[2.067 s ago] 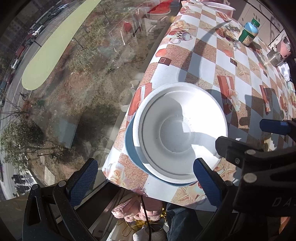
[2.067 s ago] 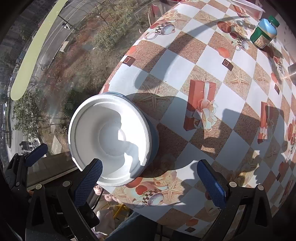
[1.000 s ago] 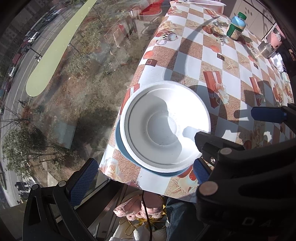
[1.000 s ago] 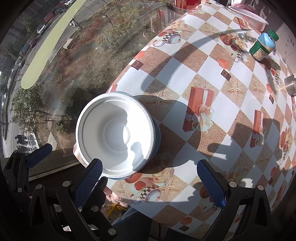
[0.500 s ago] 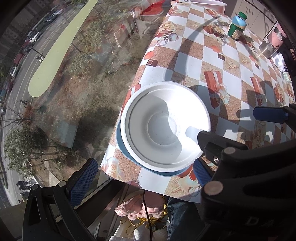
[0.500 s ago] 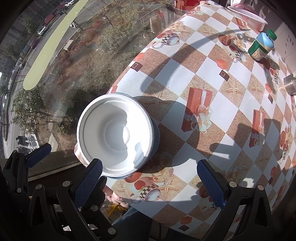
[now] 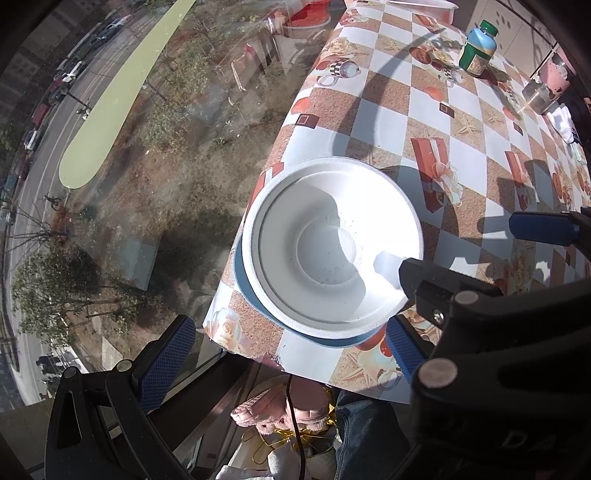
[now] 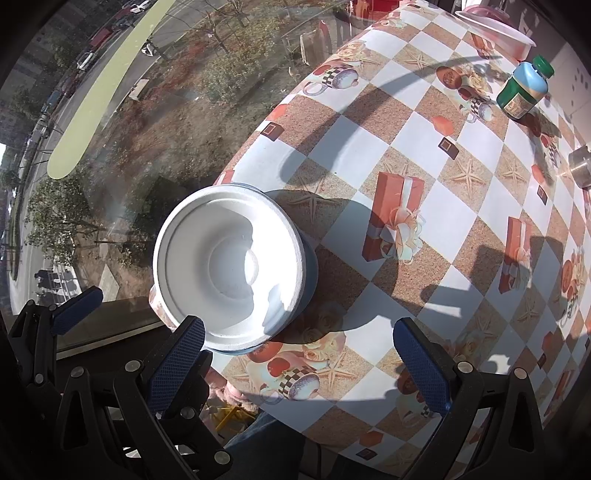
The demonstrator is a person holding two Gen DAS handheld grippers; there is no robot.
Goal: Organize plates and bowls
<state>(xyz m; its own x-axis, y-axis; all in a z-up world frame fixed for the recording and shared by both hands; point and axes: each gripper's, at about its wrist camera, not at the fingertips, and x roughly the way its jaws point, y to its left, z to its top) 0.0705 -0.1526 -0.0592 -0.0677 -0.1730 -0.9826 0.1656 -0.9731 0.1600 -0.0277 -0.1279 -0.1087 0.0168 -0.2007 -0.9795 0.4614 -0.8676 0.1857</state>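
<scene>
A white bowl (image 7: 332, 243) is sitting inside a blue bowl (image 7: 242, 284) at the corner of the counter (image 7: 391, 122) where the window-side edge meets the near edge, right beside the window glass (image 7: 166, 147). Only a thin crescent of the blue bowl is showing under the white one in the left wrist view; in the right wrist view the white bowl (image 8: 229, 266) is covering most of the blue bowl (image 8: 308, 273), whose side is showing on the counter's inner side. The counter (image 8: 424, 177) is wearing a checked cloth with gift boxes, starfish and cups printed on it.

The left gripper (image 7: 284, 354) is hovering over the near corner with its jaws standing wide, holding nothing, one finger over the window side and the other just past the bowls' near rim. The right gripper (image 8: 299, 354) is likewise spread wide and holding nothing, its left finger overlapping the white bowl's near rim in view; whether it is touching cannot be told.

A green bottle (image 8: 522, 92) is standing well apart toward the far edge, with a shallow pink-and-white dish (image 8: 495, 33) beyond it. A metal cup (image 7: 541, 96) is sitting near the far right corner. Below the near edge, a person's jeans (image 7: 365, 435) and a pink slipper (image 7: 291, 406) are showing.
</scene>
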